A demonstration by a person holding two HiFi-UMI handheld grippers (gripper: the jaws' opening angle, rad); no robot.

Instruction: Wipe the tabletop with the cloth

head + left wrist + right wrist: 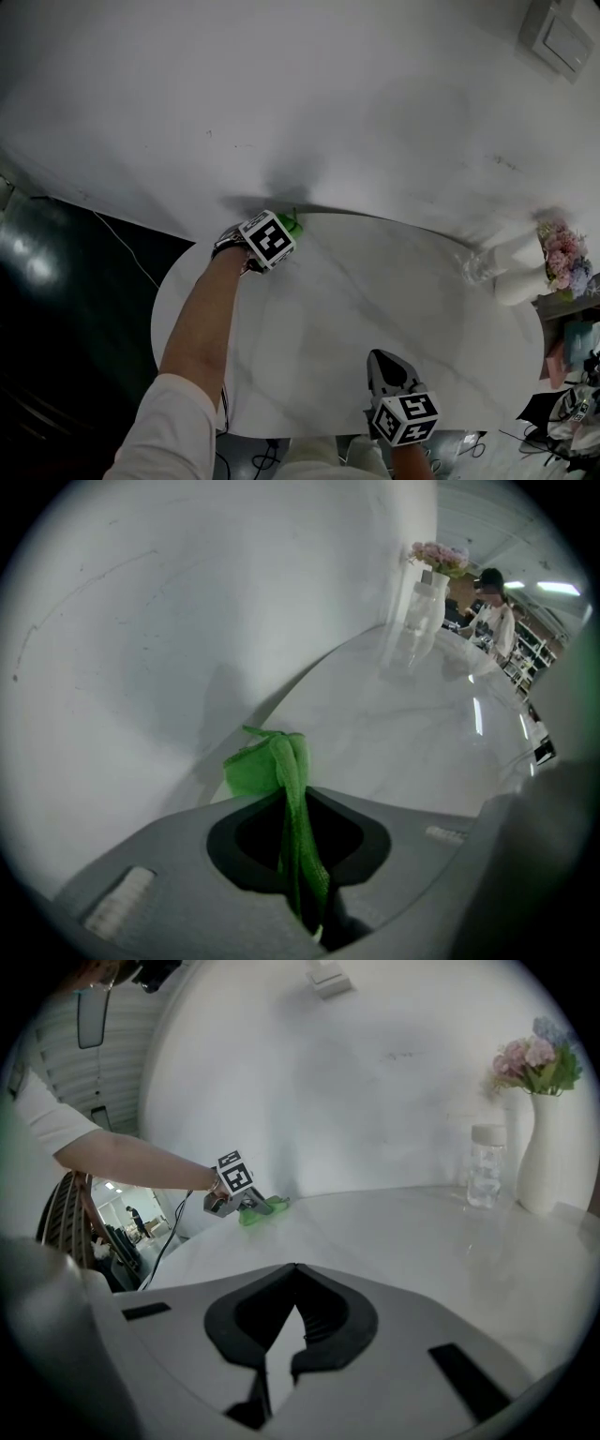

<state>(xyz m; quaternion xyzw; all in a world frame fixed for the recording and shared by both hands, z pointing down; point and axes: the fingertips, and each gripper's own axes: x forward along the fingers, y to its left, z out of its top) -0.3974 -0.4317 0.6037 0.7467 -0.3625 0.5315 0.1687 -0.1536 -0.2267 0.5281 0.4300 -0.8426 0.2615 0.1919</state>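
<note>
A green cloth (293,223) lies bunched at the far left edge of the white marble tabletop (356,309), close to the wall. My left gripper (285,231) is shut on it. In the left gripper view a fold of the cloth (255,766) runs down between the jaws of the left gripper (296,799). My right gripper (388,367) hovers over the near edge of the table with its jaws shut and nothing between them. The right gripper view looks past the right gripper (296,1267) to the left gripper (231,1194) and the cloth (264,1208) across the table.
A white vase (518,272) of pink flowers (562,255) and a clear bottle (476,266) stand at the table's far right. The white wall (309,103) runs right behind the table. A cable (122,246) trails on the dark floor at the left. Clutter sits beyond the right edge.
</note>
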